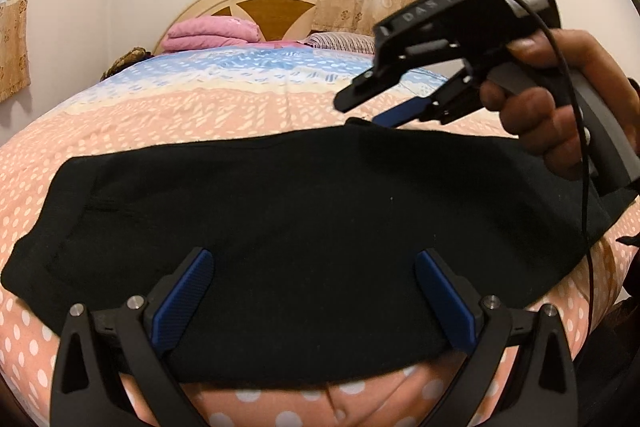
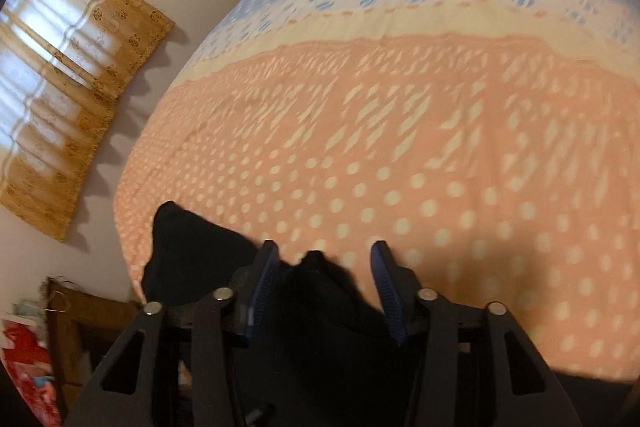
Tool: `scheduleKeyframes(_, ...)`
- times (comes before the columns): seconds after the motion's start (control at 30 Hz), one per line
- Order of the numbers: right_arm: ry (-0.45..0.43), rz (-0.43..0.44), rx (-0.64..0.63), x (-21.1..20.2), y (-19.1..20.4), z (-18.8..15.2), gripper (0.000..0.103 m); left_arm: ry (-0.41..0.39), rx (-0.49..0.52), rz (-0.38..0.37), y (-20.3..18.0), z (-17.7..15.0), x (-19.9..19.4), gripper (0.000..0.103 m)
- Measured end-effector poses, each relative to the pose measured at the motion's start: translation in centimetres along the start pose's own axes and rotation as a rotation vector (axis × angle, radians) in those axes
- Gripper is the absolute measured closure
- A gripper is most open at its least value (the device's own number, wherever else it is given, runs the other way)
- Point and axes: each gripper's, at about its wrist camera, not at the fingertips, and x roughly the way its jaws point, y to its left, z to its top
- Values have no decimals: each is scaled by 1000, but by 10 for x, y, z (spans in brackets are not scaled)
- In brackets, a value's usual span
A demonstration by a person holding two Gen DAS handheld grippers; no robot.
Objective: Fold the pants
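Black pants (image 1: 288,211) lie spread flat across the bed, running left to right in the left wrist view. My left gripper (image 1: 318,263) hovers open over their near edge, and its blue pads (image 1: 188,295) touch nothing. A hand holds my right gripper (image 1: 362,113) at the far edge of the pants, pointing down and left. In the right wrist view, the right gripper (image 2: 324,267) has its jaws partly apart. A raised corner of the black pants (image 2: 316,263) sits between them, with no pad pressing on it.
The bedspread (image 1: 200,107) is pink with white dots, turning blue near the headboard (image 1: 264,3). A folded pink blanket (image 1: 212,33) lies at the head end. Curtains (image 2: 60,75) hang on the wall to the left, and clutter (image 2: 28,359) sits beside the bed.
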Motion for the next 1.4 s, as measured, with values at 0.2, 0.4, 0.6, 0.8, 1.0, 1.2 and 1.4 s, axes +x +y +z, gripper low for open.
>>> scheduleKeyframes(0.2, -22, 57, 73, 1, -3, 0, 97, -6, 7, -5, -1, -4, -4, 0)
scheduleKeyframes(0.4, -137, 39, -19, -19, 20, -1, 99, -14, 4, -4, 0, -7, -6, 0)
scheduleKeyframes(0.6, -100, -67, 13, 16, -7, 1, 99, -16, 9, 2, -1, -7, -4, 0)
scheduleKeyframes(0.8, -148, -71, -78, -4, 3, -8, 89, -6, 9, 4, 3, -3, -3, 0)
scheduleKeyframes(1.0, -269, -122, -189, -64, 15, -50, 61, 36, 4, 49, 5, 1, -12, 0)
scheduleKeyframes(1.2, -230, -121, -246, -67, 13, -106, 58, 62, -17, 77, 11, -1, -13, 0)
scheduleKeyframes(1.4, -225, -110, -180, -61, -13, -125, 58, 91, -8, 102, 4, 5, -8, 0)
